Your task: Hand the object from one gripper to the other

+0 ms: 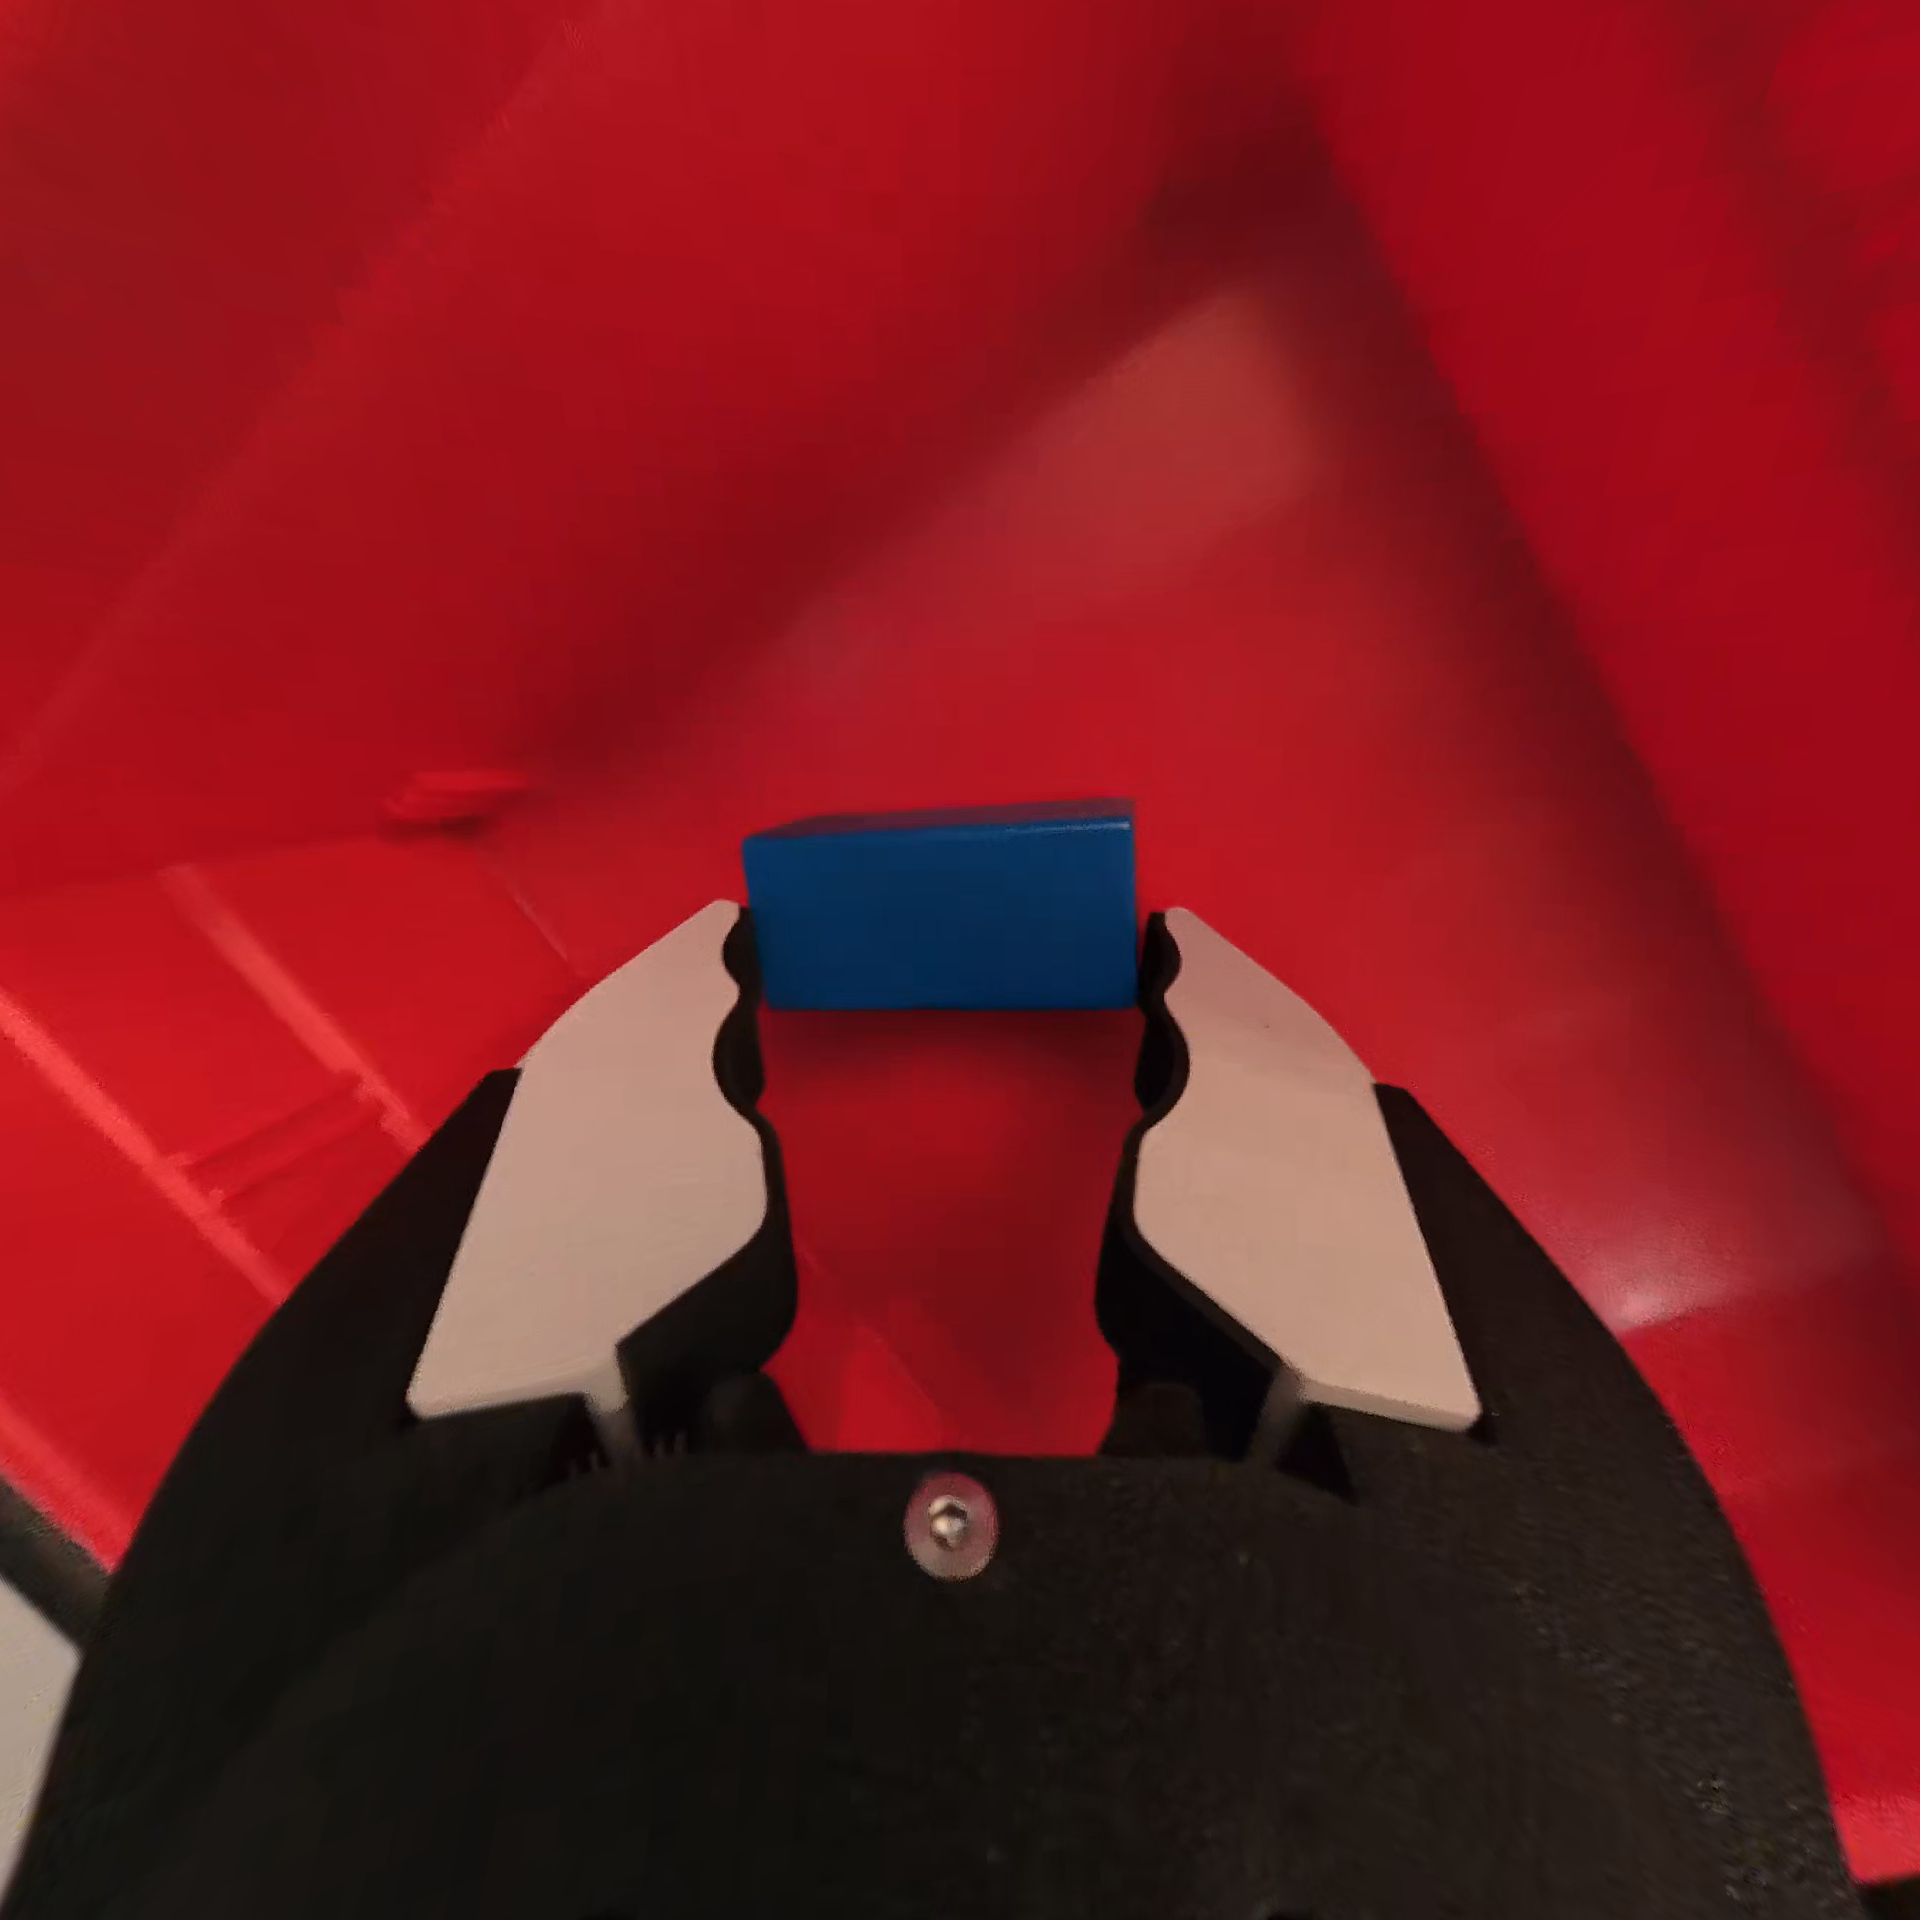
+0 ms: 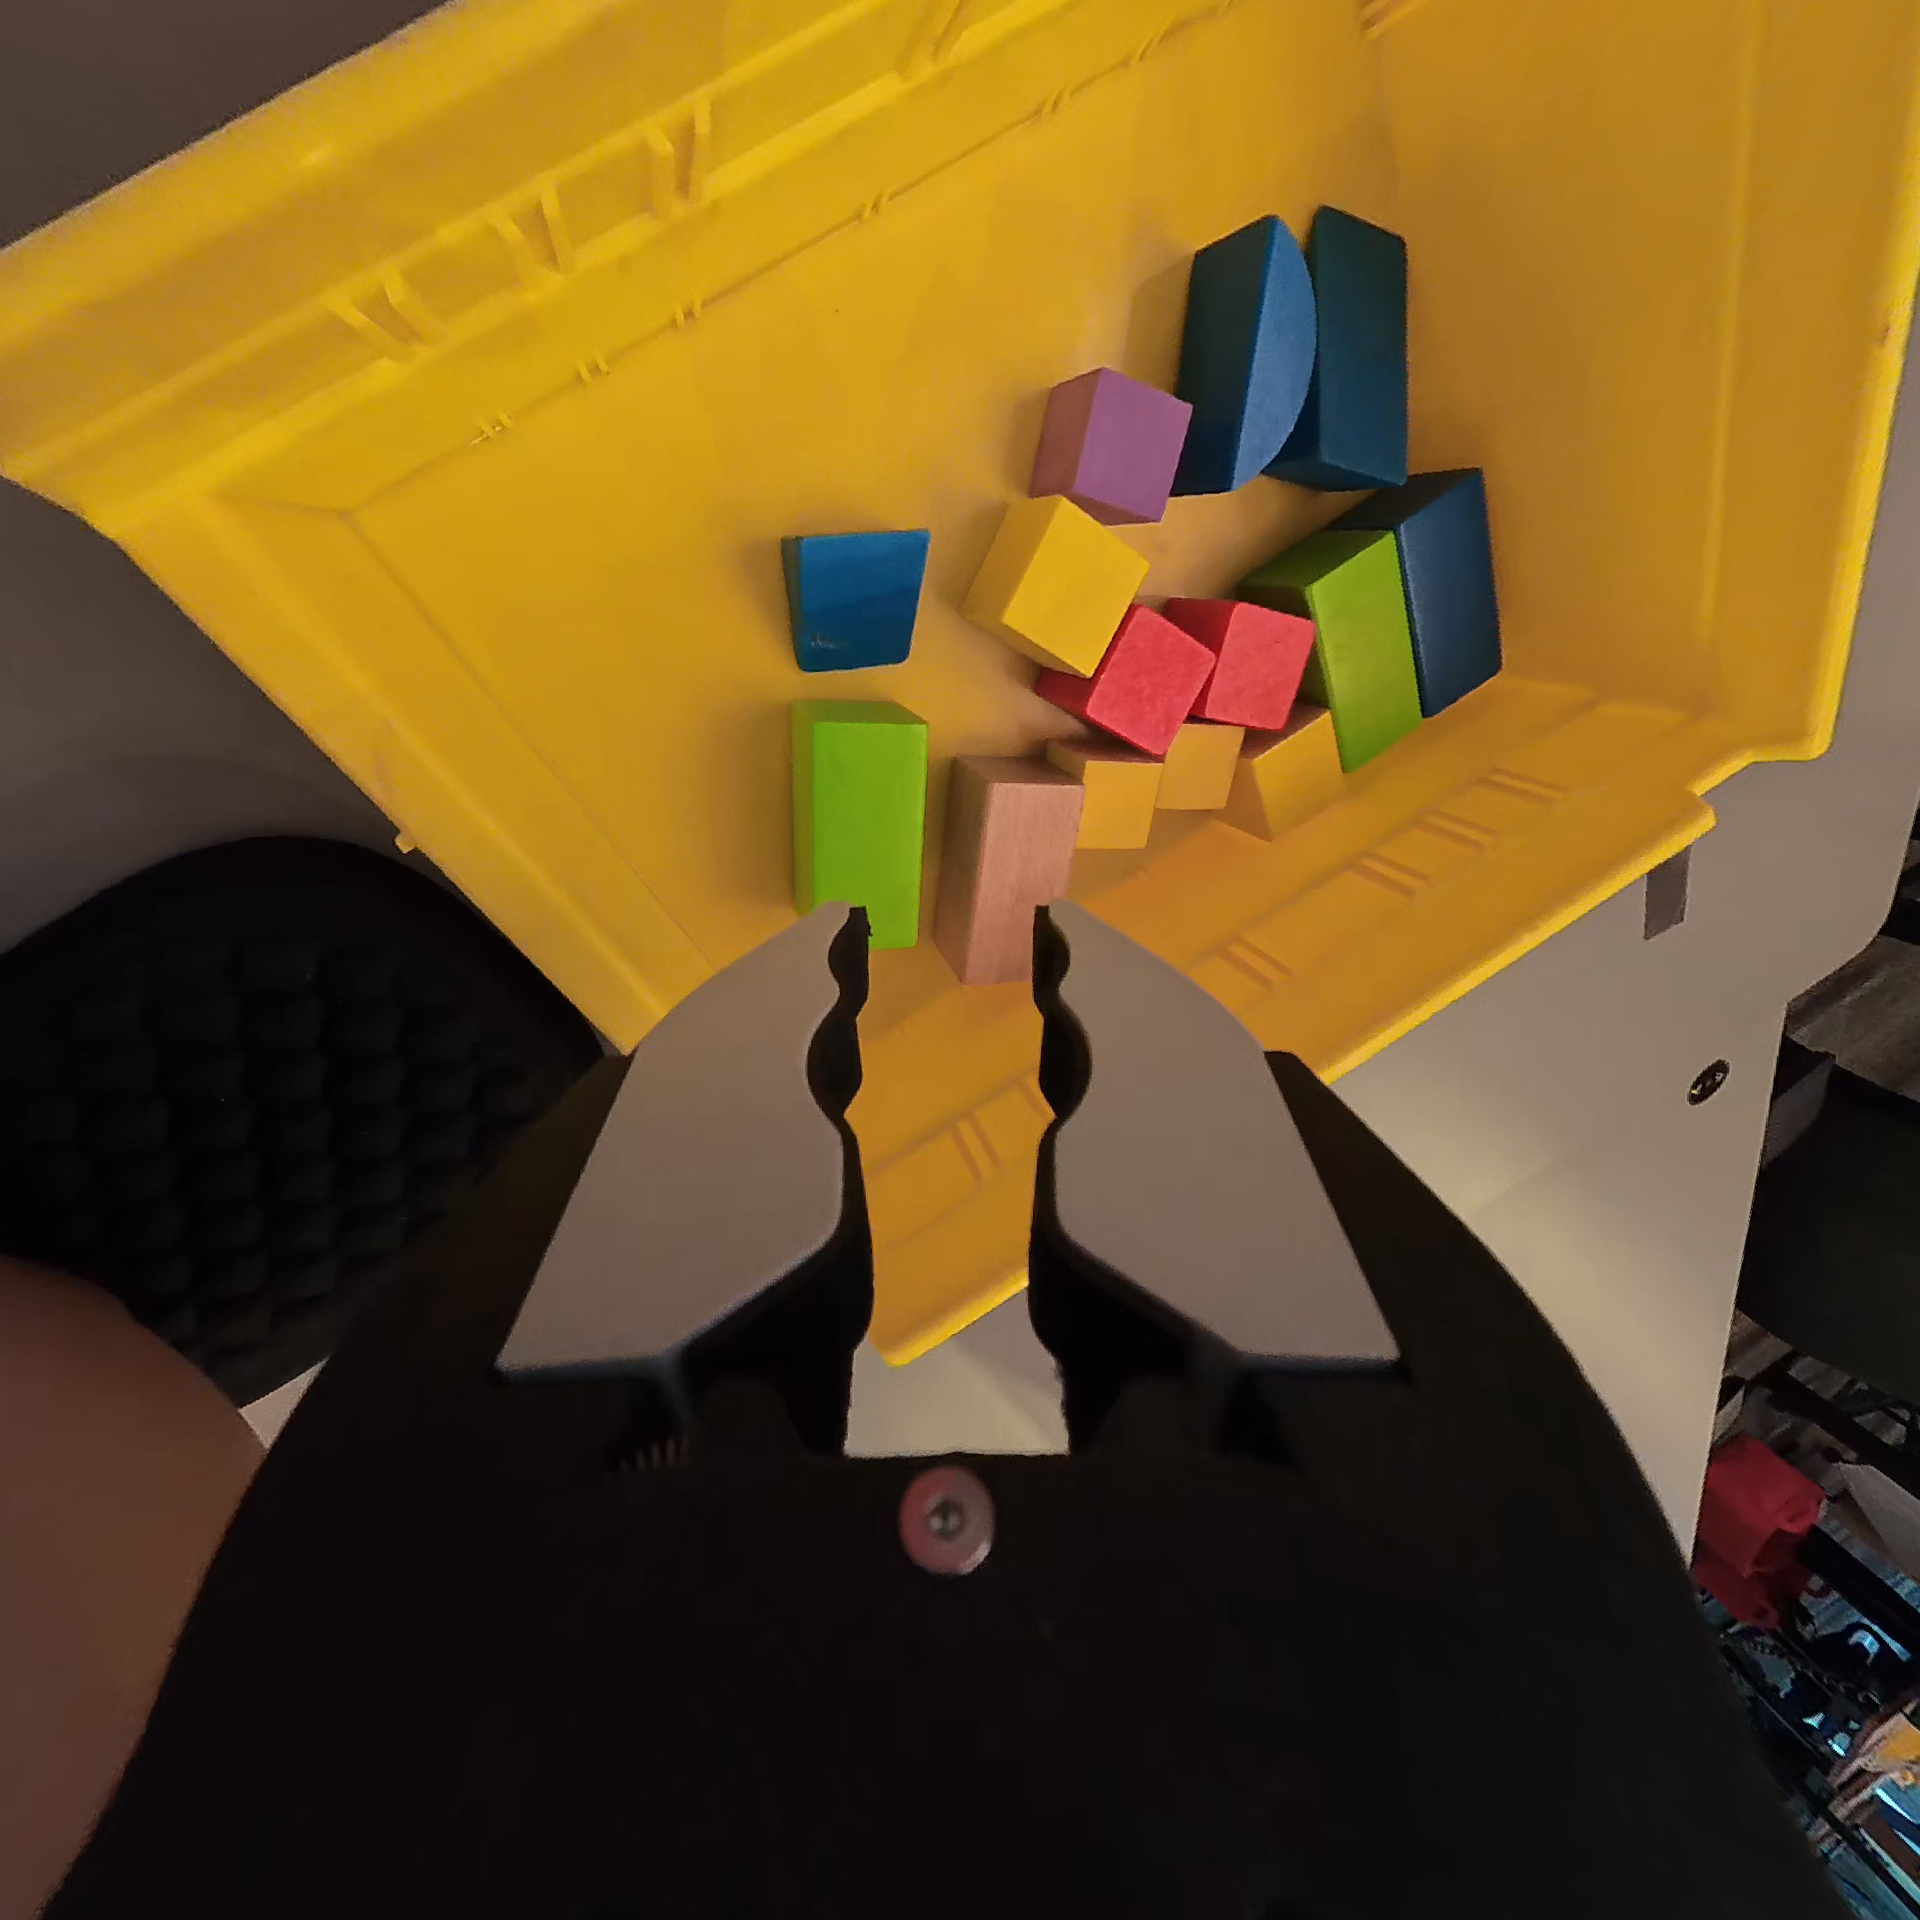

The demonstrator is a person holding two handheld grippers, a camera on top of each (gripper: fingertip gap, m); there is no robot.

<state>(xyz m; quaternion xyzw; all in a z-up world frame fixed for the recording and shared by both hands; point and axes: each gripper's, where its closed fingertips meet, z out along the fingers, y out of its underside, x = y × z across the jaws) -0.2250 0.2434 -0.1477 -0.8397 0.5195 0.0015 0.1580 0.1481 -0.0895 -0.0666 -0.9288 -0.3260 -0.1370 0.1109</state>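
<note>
In the left wrist view, my left gripper (image 1: pixel 943 935) is shut on a blue rectangular block (image 1: pixel 940 904), its two fingertips pressed against the block's short ends. It holds the block inside a red bin (image 1: pixel 520 416), above the floor. The block is sharp while the bin is blurred. In the right wrist view, my right gripper (image 2: pixel 945 920) is open and empty above the near edge of a yellow bin (image 2: pixel 312 343). Neither view shows the other gripper.
The yellow bin holds several coloured blocks: a green block (image 2: pixel 857 810) and a plain wooden block (image 2: pixel 1003 862) just beyond my right fingertips, with blue, purple, yellow and red ones farther in. It rests on a white table (image 2: pixel 1558 1091). A black mesh chair (image 2: pixel 239 1070) is at left.
</note>
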